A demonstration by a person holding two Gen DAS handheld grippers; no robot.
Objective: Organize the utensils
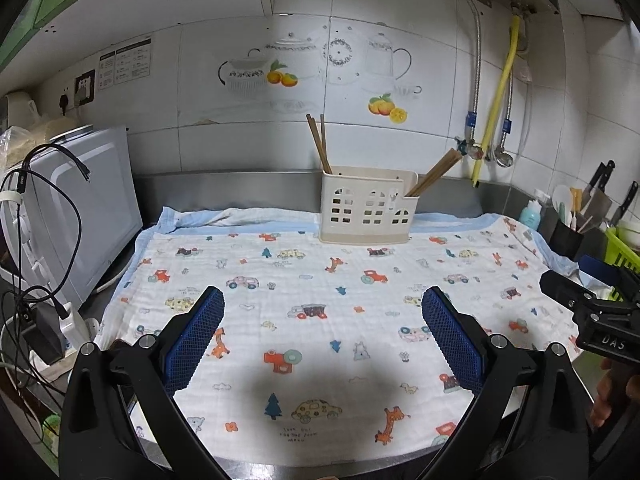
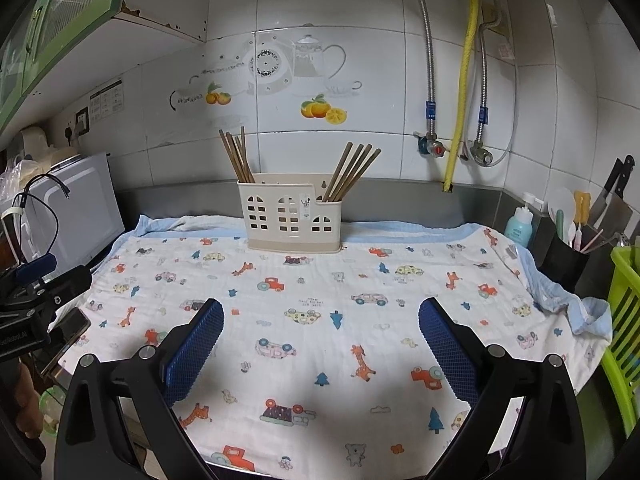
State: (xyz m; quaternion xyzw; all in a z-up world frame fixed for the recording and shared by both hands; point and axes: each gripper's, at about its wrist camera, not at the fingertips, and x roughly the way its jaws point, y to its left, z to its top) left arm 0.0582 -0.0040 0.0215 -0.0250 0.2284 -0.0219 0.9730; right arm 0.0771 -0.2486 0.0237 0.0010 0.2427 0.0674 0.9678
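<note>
A kitchen counter is lying under a white cloth (image 2: 320,320) printed with small cars, giraffes and trees, edged in pale blue. Two handheld grippers are hovering low over the near part of it, side by side and well apart from each other.

The left gripper (image 1: 322,332) is standing wide open, its blue-padded fingers (image 1: 196,336) spread far apart and holding nothing; only bare cloth is showing between them. The right gripper (image 2: 320,340) is standing just as wide, also holding nothing. From the left camera, the right gripper's black body is poking in at the far right edge.

At the back of the cloth, close to the steel backsplash, a cream plastic utensil caddy (image 2: 290,216) with little window cut-outs is sitting upright. Brown wooden chopsticks are standing in it in two bunches: one bunch (image 2: 236,156) is leaning left out of the left compartment, the other bunch (image 2: 354,170) is leaning right out of the lower right compartment.

To the left, a white microwave oven (image 1: 84,208) is sitting with black cables draped in front. To the right, a black holder of kitchen tools (image 2: 568,256), a blue bottle (image 2: 520,226) and a lime-green basket (image 2: 624,320) are crowding the counter's end. A yellow hose (image 2: 464,80) is running down the tiled wall.
</note>
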